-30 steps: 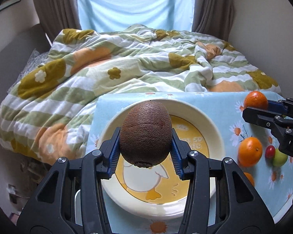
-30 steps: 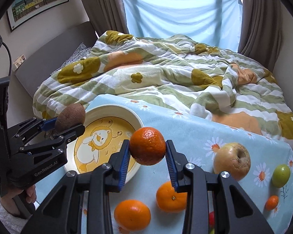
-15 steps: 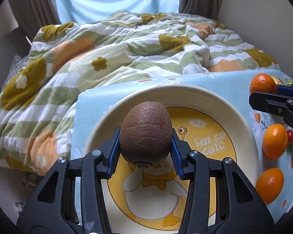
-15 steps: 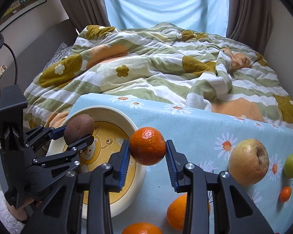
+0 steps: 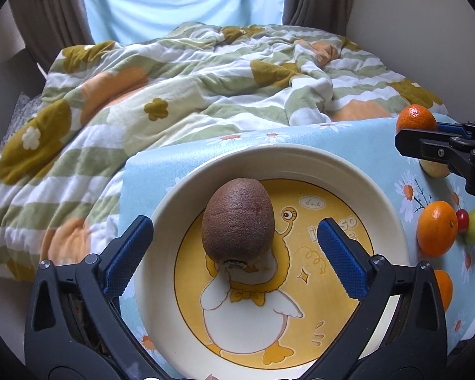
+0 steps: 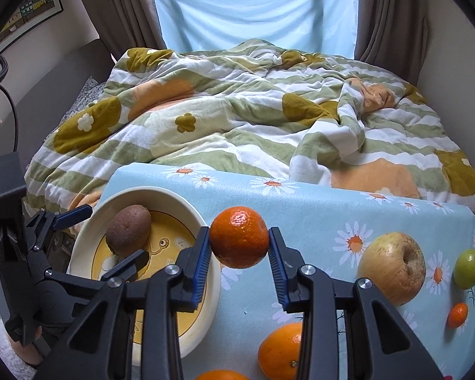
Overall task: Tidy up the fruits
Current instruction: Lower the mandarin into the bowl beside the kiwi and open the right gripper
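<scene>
In the left wrist view the left claw (image 5: 236, 247) has just been opening and stands wide around the kiwi (image 5: 237, 223), which rests untouched in the plate (image 5: 300, 163) at the surface's (image 5: 161, 171) left edge. In the right wrist view the right claw (image 6: 239, 264) grips a mandarin (image 6: 239, 237) beside the plate's rim; an apple (image 6: 392, 267) and an orange (image 6: 280, 350) lie near.

Daisy-print table (image 6: 316, 209) (plate (image 6: 186, 204), fruit)

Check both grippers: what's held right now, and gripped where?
Right gripper holds a mandarin, pads on its two opposite sides. Left gripper holds nothing: jaws just opened, kiwi sits free on the plate.
</scene>
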Motion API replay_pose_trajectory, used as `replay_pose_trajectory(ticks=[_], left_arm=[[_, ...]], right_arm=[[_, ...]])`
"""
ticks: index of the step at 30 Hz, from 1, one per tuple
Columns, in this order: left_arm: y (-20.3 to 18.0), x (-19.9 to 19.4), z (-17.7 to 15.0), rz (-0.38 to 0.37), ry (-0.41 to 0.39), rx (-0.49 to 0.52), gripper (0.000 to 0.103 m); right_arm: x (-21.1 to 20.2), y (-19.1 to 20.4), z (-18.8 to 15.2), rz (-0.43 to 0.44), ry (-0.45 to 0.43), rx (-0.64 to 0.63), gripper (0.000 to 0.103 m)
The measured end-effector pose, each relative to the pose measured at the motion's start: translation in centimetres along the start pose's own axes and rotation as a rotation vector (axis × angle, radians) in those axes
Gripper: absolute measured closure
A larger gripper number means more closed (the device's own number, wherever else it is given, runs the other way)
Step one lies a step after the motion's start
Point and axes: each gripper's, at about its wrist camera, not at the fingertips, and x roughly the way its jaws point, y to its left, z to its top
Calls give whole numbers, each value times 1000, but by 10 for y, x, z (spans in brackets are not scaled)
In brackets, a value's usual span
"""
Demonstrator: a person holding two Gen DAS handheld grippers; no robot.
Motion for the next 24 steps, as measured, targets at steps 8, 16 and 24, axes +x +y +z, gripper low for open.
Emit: replay_pose_trajectory(ticks=[8,16,24], left_arm=[[5,-28,-12,4,14,-30,0],[1,-63,-29,47,-1,-2,0],[2,-71,-48,27,20,-28,0]], right_arm=[[-1,14,9,53,-3,-87,70],[24,42,5,181,50,-249,70],[57,61,-10,207,106,-360,70]])
